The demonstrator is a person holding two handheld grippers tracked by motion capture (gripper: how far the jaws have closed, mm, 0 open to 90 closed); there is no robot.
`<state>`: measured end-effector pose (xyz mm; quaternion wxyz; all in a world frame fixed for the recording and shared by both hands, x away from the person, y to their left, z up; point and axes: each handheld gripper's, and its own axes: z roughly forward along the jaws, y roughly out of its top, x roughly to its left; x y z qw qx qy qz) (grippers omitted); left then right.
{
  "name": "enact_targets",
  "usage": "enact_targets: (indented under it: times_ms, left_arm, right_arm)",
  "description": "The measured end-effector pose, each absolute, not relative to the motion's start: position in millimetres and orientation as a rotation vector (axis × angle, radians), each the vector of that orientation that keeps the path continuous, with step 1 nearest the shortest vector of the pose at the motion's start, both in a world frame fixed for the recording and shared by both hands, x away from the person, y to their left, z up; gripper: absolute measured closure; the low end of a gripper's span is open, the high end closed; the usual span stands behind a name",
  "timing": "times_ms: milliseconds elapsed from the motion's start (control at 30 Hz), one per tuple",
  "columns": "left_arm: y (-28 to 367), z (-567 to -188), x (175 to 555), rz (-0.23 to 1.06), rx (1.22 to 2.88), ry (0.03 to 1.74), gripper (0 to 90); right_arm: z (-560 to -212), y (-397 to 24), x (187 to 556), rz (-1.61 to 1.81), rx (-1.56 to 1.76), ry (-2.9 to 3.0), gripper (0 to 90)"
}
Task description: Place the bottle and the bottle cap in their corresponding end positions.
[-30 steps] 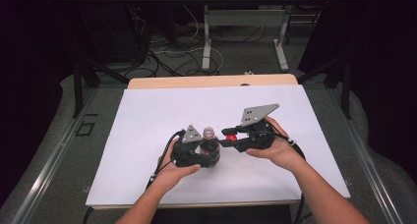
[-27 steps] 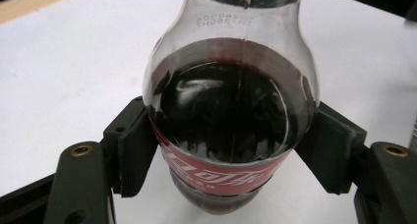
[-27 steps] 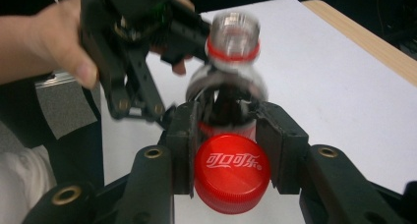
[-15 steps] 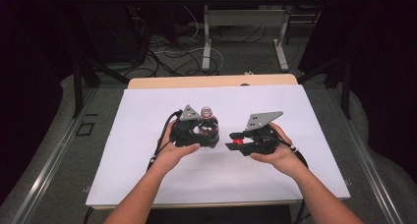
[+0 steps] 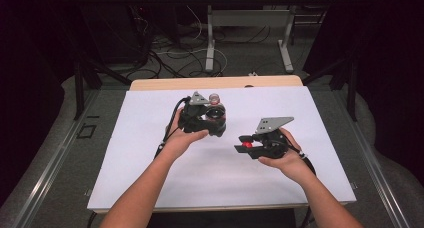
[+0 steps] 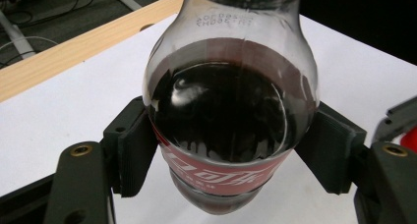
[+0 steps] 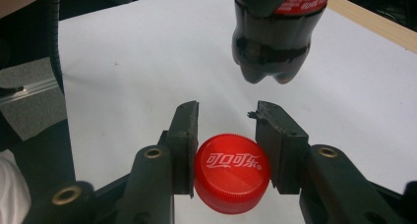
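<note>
A: Where the high view looks down on the table (image 5: 150,178), what do the two hands carry?

B: The left gripper (image 5: 216,119) sits toward the table's far edge, a little left of its middle, with its jaws clamped on a cola bottle (image 5: 215,105) held off the white surface. The bottle's open neck, with no cap on it, points toward the far edge. The right gripper (image 5: 243,145) is nearer the front edge and to the right, well apart from the bottle, with a red cap (image 5: 247,145) pinched at its tip.

A: And the left gripper view?

B: The bottle (image 6: 228,111) stands close up between the two black pads (image 6: 134,153), which press its sides at the red label band. Dark cola fills it up to the shoulder, and the clear dome above is empty. Behind it runs the white cover and the wooden far edge of the table (image 6: 74,52). A bit of red shows at the right border, too little to tell what it is.

A: The right gripper view?

B: Both jaws of the right gripper (image 7: 231,155) grasp the red bottle cap (image 7: 232,172) by its ribbed rim, the white lettering on top facing the camera. Beyond it the bottle's dark lobed base (image 7: 270,49) hangs above the white cover, clear of it, with the label's red edge at the top of the frame.
</note>
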<state>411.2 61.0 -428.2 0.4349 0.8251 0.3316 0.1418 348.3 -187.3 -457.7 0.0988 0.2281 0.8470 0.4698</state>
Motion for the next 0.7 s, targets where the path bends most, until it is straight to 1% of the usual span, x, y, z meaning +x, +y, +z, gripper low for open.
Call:
enact_targets:
  times_ms: [67,133,400,567,700]
  left_arm:
    - [59,-428,416,0.353,2.055,0.828,29.8]
    - [55,-430,420,0.346,2.015,0.857,29.8]
    - [46,-433,442,0.373,2.031,0.898,29.8]
    - [42,-444,455,0.388,2.005,0.927,29.8]
    - [36,-457,463,0.425,2.015,0.941,29.8]
  right_arm:
    - [-459,-189,349,1.38,0.68,2.503,61.1]
    - [-461,-189,348,1.403,0.706,2.48,61.1]
    - [-469,-194,351,1.399,0.73,2.458,61.1]
    - [-471,-195,351,1.405,0.754,2.446,61.1]
    - [-473,-195,352,1.399,0.753,2.447,61.1]
